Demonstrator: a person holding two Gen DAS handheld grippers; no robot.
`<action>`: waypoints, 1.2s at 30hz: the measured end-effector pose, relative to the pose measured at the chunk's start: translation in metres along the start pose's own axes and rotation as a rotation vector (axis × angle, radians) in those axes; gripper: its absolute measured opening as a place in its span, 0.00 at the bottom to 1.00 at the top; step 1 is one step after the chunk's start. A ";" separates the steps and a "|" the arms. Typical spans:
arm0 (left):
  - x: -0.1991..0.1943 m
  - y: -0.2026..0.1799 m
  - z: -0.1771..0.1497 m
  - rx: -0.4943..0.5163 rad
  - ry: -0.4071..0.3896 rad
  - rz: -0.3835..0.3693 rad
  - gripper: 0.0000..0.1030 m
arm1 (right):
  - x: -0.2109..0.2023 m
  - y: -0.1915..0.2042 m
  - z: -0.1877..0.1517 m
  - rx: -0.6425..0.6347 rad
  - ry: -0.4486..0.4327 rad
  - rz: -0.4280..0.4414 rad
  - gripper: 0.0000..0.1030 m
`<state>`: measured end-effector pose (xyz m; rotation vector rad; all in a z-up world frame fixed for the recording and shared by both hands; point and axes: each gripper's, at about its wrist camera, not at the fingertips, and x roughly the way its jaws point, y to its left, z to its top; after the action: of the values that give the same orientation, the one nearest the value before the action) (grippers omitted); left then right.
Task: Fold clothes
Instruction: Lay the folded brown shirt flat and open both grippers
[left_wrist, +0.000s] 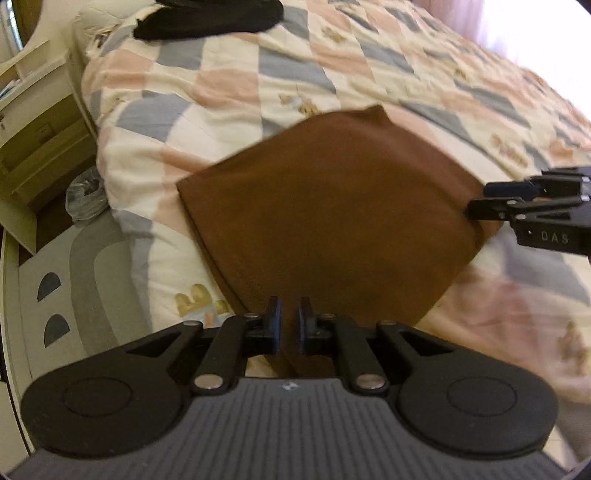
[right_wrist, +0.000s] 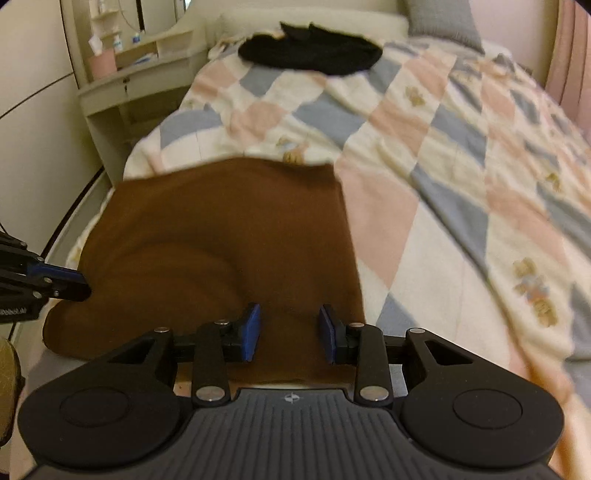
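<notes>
Item 1. Folded brown cloth garment (left_wrist: 332, 206), lying flat on the bed near its foot edge, toward the left side edge that faces the bedside furniture. A curved crease runs across its near half in the right wrist view.

Item 2. Patchwork quilt of cream, pink and grey-blue diamonds (left_wrist: 229, 85), covering the bed and carrying both garments.

Item 3. Black cloth garment, loosely heaped (right_wrist: 310, 51), at the head end of the bed, well apart from the brown one.

Item 4. Left tool (left_wrist: 289, 314), black with blue pads: jaws nearly together, a narrow slit between them. It sits over the near edge of the brown garment; whether cloth is pinched in the slit cannot be told.

Item 5. Right tool (right_wrist: 290, 325), same make: jaws apart, blue pads clear of each other, brown cloth visible below the gap, nothing clamped. In the left wrist view its tips sit at the garment's right corner.

Item 6. Cream bedside unit with shelves (right_wrist: 122, 92), beside the head of the bed.

Item 7. Grey patterned rug (left_wrist: 85, 273) on the floor along the bed's left side.
</notes>
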<state>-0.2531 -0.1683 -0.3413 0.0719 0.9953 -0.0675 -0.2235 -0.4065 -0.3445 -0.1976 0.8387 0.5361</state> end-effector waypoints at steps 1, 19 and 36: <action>-0.004 -0.003 -0.002 0.009 -0.003 0.002 0.08 | -0.008 0.001 0.000 -0.003 -0.015 -0.002 0.31; -0.030 -0.030 0.001 -0.137 0.205 0.136 0.18 | -0.064 -0.010 -0.011 0.193 -0.004 0.048 0.41; -0.050 -0.034 -0.034 -0.173 0.286 0.124 0.29 | -0.108 0.004 -0.057 0.270 0.113 0.151 0.50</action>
<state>-0.3116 -0.1978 -0.3186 -0.0169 1.2757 0.1461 -0.3212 -0.4647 -0.3008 0.0845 1.0325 0.5506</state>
